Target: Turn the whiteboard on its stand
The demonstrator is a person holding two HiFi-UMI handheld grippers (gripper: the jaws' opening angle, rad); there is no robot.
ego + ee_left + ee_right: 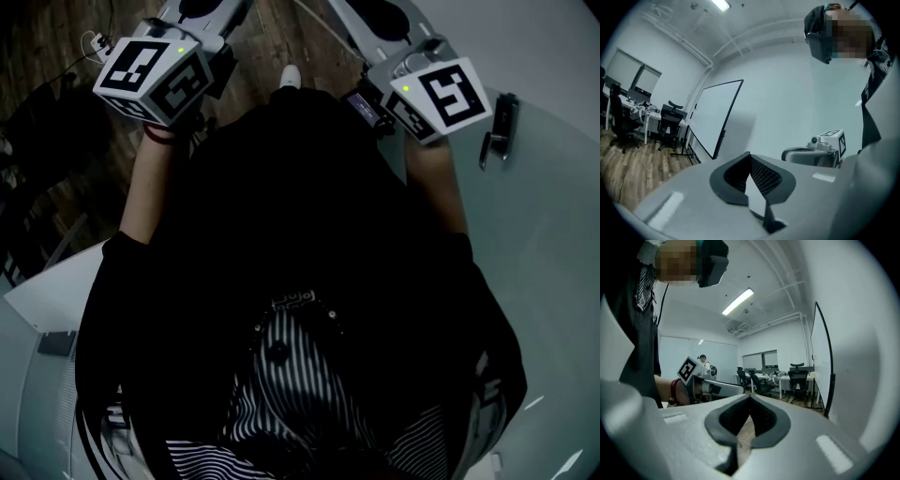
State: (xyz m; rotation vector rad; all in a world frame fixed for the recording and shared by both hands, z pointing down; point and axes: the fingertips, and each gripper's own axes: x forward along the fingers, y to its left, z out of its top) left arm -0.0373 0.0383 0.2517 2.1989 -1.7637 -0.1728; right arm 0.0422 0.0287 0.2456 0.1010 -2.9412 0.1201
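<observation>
White-walled office, wood floor: the whiteboard (717,117) stands well apart from both my grippers
Left gripper (750,154) jaws pressed together on nothing, board face-on at centre left of its view; right gripper (750,396) likewise closed and empty, board edge-on and upright at right of frame, so I judge the right hand nearer
</observation>
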